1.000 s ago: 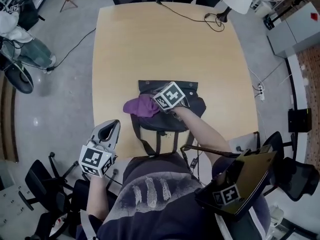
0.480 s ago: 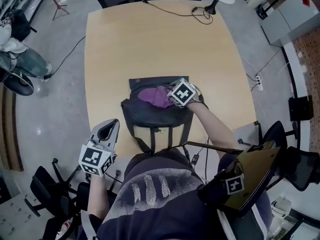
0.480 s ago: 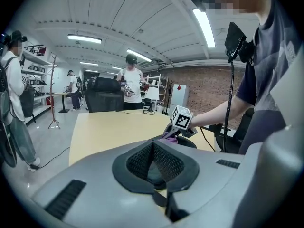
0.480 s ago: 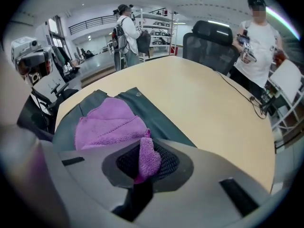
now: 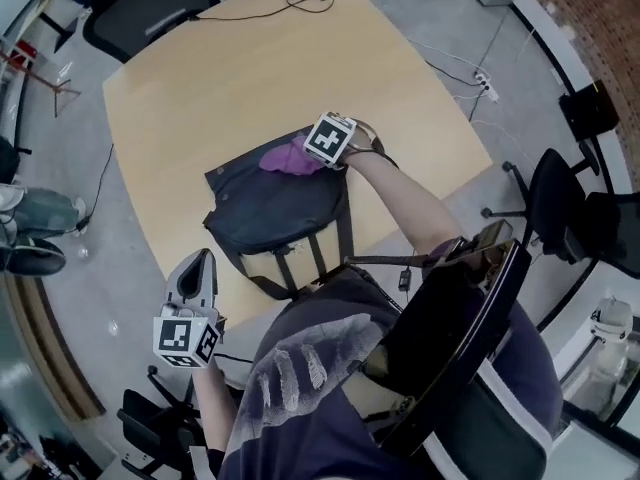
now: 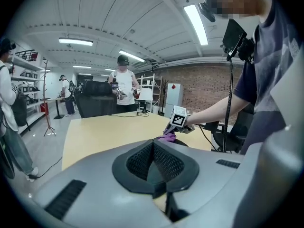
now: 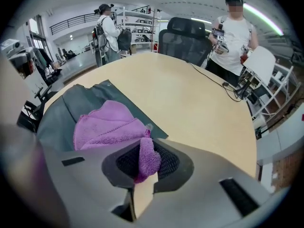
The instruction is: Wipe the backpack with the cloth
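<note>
Backpack [image 5: 275,208] lies flat at frame centre on the table [image 5: 200,78], the purple cloth [image 5: 288,158] on its upper part clamped in the right gripper [image 5: 314,160]; the left gripper [image 5: 195,268], jaws together and empty, hangs at lower left.

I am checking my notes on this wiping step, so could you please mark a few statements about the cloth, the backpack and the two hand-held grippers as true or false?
1. The right hand-held gripper is shut on the purple microfibre cloth. True.
2. The dark grey fabric backpack lies on the light wooden table. True.
3. The cloth lies on bare table, beside the backpack. False: it rests on the backpack itself.
4. The left hand-held gripper grips a backpack strap. False: its jaws are together on nothing, and it is held apart from the backpack.
</note>
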Action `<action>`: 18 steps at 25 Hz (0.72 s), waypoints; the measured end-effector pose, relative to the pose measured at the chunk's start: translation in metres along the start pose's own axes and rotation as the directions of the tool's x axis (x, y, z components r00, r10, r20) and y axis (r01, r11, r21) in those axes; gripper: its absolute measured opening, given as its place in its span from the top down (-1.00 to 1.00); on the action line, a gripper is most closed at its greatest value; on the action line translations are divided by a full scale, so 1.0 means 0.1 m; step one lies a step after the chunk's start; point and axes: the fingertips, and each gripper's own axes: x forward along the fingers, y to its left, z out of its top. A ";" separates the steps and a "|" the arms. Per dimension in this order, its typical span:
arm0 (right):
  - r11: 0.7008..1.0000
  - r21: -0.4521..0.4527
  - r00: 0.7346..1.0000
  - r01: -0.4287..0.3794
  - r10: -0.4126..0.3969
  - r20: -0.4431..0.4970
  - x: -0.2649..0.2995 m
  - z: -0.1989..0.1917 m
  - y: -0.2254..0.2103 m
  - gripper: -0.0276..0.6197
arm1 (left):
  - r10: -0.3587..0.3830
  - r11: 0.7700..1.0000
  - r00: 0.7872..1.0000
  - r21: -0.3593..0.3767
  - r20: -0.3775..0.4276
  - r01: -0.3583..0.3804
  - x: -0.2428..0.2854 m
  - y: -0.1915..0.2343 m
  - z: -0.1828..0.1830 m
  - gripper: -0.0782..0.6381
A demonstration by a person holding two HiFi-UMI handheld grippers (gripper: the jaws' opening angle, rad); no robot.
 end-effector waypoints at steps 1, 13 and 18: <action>1.000 0.001 1.000 0.022 -0.022 -0.010 -0.05 -0.07 -0.12 0.80 | -0.003 1.000 1.000 0.007 0.000 0.003 0.03 -0.05 0.04 0.76; 0.973 0.116 0.969 0.200 -0.214 0.124 -1.22 -0.33 -0.57 0.80 | -0.102 0.991 0.995 0.083 -0.017 0.103 0.30 -0.45 0.18 0.76; 0.994 0.064 0.994 0.086 -0.090 0.057 -0.77 -0.51 0.12 0.80 | -0.120 0.989 0.993 0.088 0.005 0.119 0.33 -0.56 0.17 0.76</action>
